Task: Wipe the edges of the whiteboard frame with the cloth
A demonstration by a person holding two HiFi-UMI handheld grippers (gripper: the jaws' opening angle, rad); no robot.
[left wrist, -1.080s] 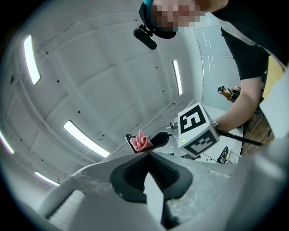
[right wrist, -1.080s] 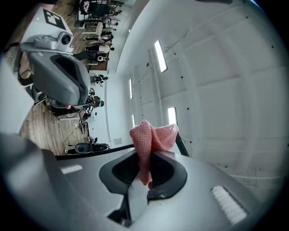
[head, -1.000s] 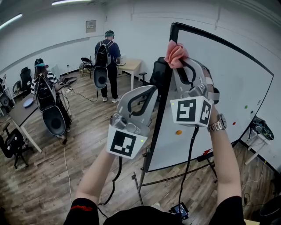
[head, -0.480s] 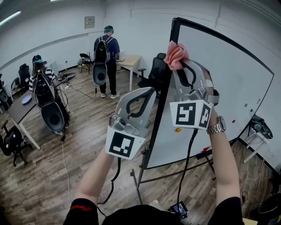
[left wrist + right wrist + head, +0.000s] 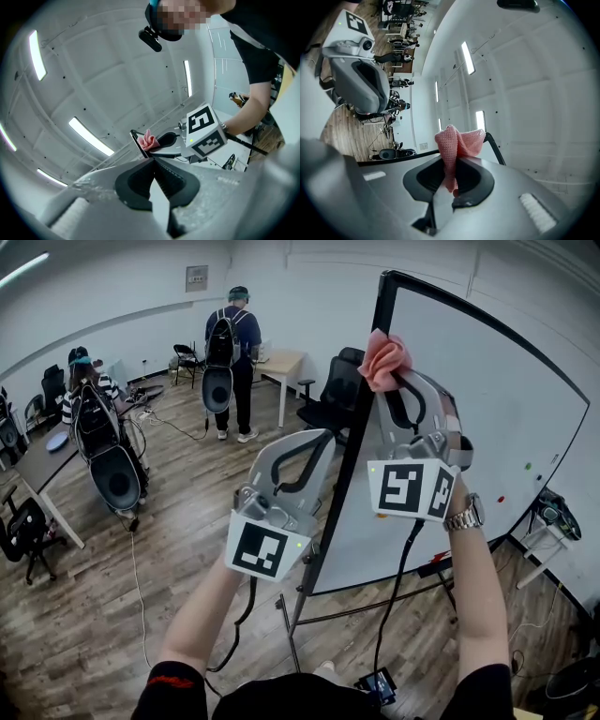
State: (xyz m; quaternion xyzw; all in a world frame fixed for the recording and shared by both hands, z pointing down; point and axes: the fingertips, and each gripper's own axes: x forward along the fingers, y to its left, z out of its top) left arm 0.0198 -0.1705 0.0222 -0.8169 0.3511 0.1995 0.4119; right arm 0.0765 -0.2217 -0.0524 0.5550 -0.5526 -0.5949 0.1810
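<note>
My right claw (image 5: 388, 379) is clamped on the pink cloth (image 5: 384, 356), and the bunch presses against the left edge of the whiteboard frame (image 5: 381, 306), just under its top corner. Compared with a second ago, the cloth sits a little lower from that corner, so I judge the downward stroke along this edge has only begun. Nearly the whole side below it is still to wipe, and my head has shifted too, so the change is slight.

The cloth sticks straight out past my jaw tips, up and away from me toward the frame. It is a crumpled wad with a tail pinched between the pads, so its long axis runs along the jaws. The edge I am working runs upright, from the top corner down to the stand.

My left claw (image 5: 326, 434) is shut on nothing and hangs lower, just left of the same edge. I cannot tell whether it touches.
</note>
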